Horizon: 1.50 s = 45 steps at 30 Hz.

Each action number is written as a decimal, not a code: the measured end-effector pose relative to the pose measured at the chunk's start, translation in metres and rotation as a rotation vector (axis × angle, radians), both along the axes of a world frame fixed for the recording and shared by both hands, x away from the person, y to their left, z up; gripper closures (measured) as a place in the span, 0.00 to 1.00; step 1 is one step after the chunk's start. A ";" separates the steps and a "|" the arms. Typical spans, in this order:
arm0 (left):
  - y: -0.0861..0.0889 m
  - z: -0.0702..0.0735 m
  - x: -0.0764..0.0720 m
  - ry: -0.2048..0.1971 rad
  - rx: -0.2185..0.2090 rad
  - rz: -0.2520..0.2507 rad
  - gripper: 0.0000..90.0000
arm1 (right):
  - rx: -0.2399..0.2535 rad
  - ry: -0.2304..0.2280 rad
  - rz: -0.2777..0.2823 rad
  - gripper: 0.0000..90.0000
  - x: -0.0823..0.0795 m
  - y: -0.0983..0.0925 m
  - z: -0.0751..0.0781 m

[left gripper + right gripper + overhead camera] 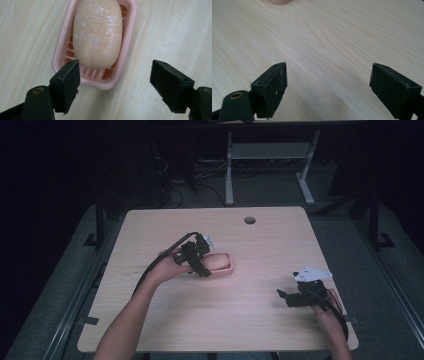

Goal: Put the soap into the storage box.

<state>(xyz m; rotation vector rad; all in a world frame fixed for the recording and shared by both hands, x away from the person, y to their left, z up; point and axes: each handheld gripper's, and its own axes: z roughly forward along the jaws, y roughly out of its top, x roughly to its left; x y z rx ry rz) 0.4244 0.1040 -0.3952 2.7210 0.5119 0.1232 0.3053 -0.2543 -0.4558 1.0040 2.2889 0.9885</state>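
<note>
Soap (97, 32) is seen lying in its pink dish (61, 47) mid-table, w/ the left gripper (115, 75) held wide apart just at the dish's near end. Right gripper (328, 87), also spread, is parked over bare table (337, 37). Jaws should be centred across the soap's width before being closed.

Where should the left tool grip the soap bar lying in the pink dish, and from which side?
Probably across the soap bar's narrow width, on its two long curved flanks near the middle, coming down from above. It lies flat lengthwise in the pink dish, whose raised rim blocks a low sideways approach. The left tool is open, its jaws wider apart than the bar, at the dish's near end.
</note>
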 end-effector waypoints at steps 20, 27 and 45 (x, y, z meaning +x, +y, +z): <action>0.025 -0.001 -0.024 -0.012 -0.036 0.020 0.27 | -0.010 0.000 -0.004 0.15 0.000 0.003 0.000; 0.028 -0.007 -0.028 -0.001 -0.043 0.031 0.27 | -0.014 0.001 -0.005 0.15 0.000 0.004 0.001; 0.050 -0.008 -0.045 -0.017 -0.058 0.047 0.27 | -0.035 0.003 0.001 0.15 0.001 0.006 0.000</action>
